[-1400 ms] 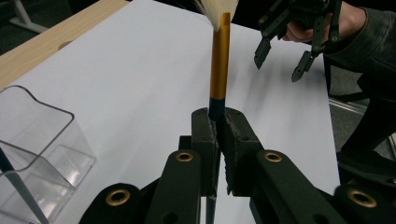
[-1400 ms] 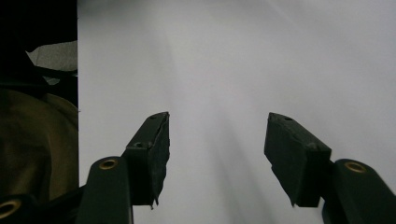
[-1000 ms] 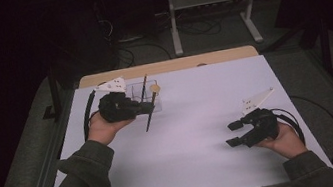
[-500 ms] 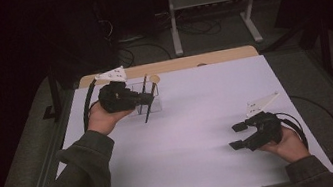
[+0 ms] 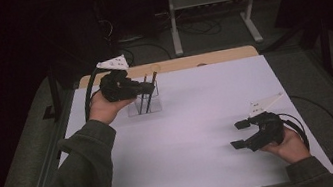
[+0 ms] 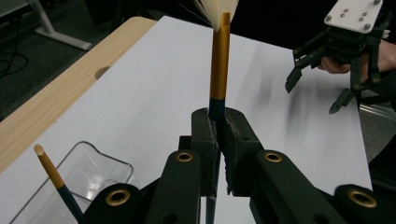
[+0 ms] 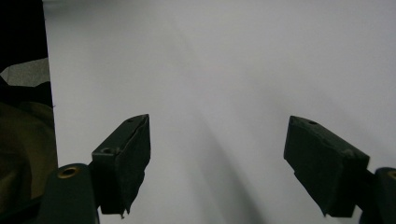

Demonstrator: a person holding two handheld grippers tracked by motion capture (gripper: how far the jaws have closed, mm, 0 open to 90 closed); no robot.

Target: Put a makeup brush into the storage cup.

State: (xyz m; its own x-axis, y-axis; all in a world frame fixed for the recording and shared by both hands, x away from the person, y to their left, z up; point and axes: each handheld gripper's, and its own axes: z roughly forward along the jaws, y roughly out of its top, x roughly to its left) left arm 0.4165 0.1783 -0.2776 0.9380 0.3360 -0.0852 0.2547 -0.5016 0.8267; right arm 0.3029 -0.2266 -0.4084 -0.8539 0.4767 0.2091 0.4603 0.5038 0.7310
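Since the earlier frames, the left gripper has been carrying its brush from a slanted pose over the sheet back toward the clear holder at about eleven o'clock on the table, and the brush is now standing nearly upright with its lower end going into the holder; the right gripper has been drifting slightly toward five o'clock. In the left gripper view the jaws are pinching the brush closed on the dark part of its handle, just below the gold band, with pale bristles fanning out at the top. A second brush is leaning in the holder already. The brush is looking light, thin and stiff, so a modest squeeze on the handle should be enough; the round lacquered shaft is likely slippery and could be pivoting in the pads, so gripping near the middle, well away from the soft bristles, seems wisest. The holder is probably light plastic and could be tipping if nudged. The right gripper is hovering with its jaws spread wide and empty above the white sheet
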